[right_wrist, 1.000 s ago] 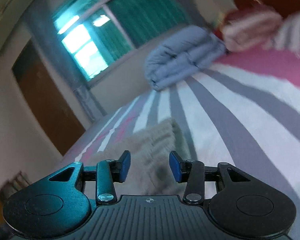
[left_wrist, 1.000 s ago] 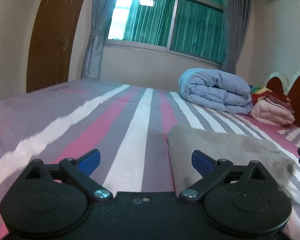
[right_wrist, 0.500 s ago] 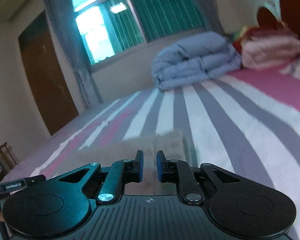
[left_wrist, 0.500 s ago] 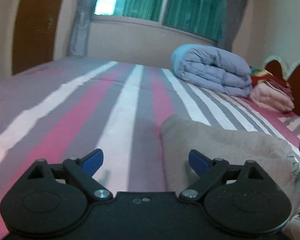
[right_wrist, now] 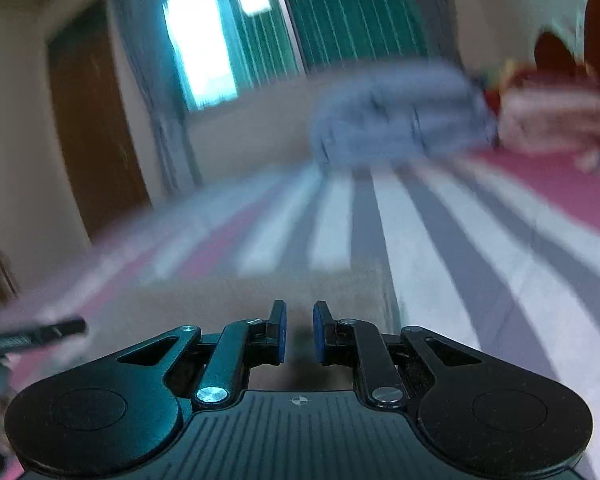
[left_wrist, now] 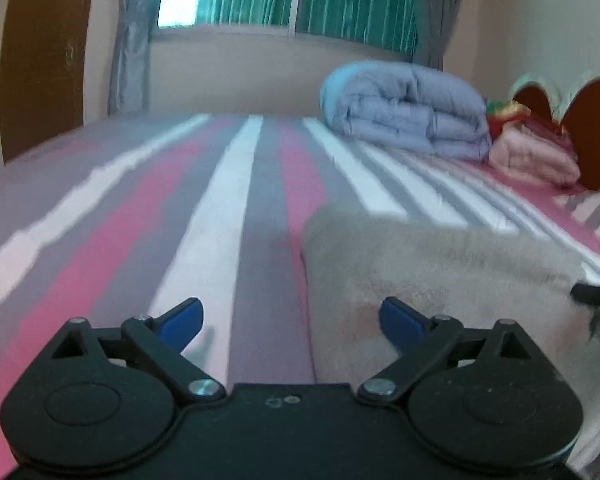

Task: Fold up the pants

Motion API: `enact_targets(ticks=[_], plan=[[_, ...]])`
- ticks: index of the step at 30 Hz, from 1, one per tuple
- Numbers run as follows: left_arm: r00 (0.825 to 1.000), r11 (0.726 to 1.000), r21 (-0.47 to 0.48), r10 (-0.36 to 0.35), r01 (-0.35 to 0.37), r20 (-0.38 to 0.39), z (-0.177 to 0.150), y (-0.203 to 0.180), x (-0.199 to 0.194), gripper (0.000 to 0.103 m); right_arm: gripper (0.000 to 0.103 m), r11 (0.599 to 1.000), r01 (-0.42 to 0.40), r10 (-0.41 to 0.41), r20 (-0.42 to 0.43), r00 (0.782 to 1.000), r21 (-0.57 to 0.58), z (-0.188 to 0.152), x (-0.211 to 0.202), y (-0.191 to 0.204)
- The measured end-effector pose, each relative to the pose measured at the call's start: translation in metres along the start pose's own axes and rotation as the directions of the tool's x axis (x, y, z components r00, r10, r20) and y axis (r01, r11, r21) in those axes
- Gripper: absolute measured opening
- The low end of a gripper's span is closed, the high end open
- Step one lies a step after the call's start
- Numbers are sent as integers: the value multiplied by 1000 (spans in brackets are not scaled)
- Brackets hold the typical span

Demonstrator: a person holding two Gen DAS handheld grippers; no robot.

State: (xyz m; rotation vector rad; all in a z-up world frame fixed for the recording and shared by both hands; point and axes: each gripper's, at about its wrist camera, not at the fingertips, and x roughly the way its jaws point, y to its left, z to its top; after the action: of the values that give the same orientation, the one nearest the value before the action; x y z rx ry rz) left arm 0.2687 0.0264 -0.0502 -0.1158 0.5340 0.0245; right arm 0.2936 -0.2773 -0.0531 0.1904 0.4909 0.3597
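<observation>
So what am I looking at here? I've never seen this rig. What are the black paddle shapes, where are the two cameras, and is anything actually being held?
No robot arm here: a person carries a handheld two-finger gripper in each hand, each with a fisheye camera looking forward along its blue-tipped fingers. The black paddles are the gripper bodies. In the left wrist view the left gripper stands wide open, holding nothing, over the striped bed sheet, its right finger above the beige pants. In the blurred right wrist view the right gripper is nearly closed above the pants; whether it pinches cloth is unclear. A folded blue quilt lies further back on the bed.
</observation>
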Motion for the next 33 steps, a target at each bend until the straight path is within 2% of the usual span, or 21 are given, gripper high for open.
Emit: enact_targets(ticks=[1,5,10,12,13,14,15,18,21,23,26,28,29,30,31,33], plan=[[1000,1000,-3,4,-4,5,1,1,-2,90,14,1000,10,-10,-7,1000,2,-4,2,0],[1000,1000,-12,12,-12,24,3,1,-14,90,14,999,-24,22,109,994,23,1,-23,-2],[999,1000,-24,6,-5,32,1,-3,-32,90,15,999,-6,2,104,995,35,-1,-42,-9],[999,1000,-26,2,-2,32,-1,-4,-38,90,24,999,-7,2,109,994,45,0,-51,-9],[1000,1000,-28,1,-1,29,-2,-4,-41,90,45,999,-8,2,114,993,50,1,-61,-9],[1000,1000,-31,-1,2,25,-4,-3,-44,90,71,998,-12,5,121,993,59,1,-66,-10],[1000,999,-35,-7,8,18,-6,-2,-47,90,76,997,-20,11,133,991,70,0,-70,-11],[998,996,-70,-54,54,-8,-9,4,-50,90,76,994,-34,21,119,993,108,-8,-91,-10],[992,981,-155,-122,115,-39,-11,19,-46,90,76,961,-93,83,51,995,260,-13,-89,-27],[975,953,-242,-208,183,-81,-12,31,-35,90,76,926,-105,108,12,994,364,-16,-85,-44],[934,896,-347,-335,276,-123,-10,47,-12,88,76,859,-115,163,-53,985,498,-20,-74,-68],[897,863,-383,-413,330,-159,-8,54,6,88,76,817,-105,201,-110,973,567,-22,-62,-81],[881,851,-393,-441,349,-172,-6,57,15,88,76,778,-132,241,-97,966,614,-24,-58,-89],[862,833,-408,-474,373,-178,-5,59,23,87,76,738,-155,281,-89,956,657,-25,-54,-95],[833,805,-432,-521,406,-187,-3,62,34,87,76,711,-161,312,-102,945,685,-25,-46,-101],[773,752,-469,-602,464,-200,3,64,53,85,76,688,-172,359,-125,925,705,-21,-33,-107]])
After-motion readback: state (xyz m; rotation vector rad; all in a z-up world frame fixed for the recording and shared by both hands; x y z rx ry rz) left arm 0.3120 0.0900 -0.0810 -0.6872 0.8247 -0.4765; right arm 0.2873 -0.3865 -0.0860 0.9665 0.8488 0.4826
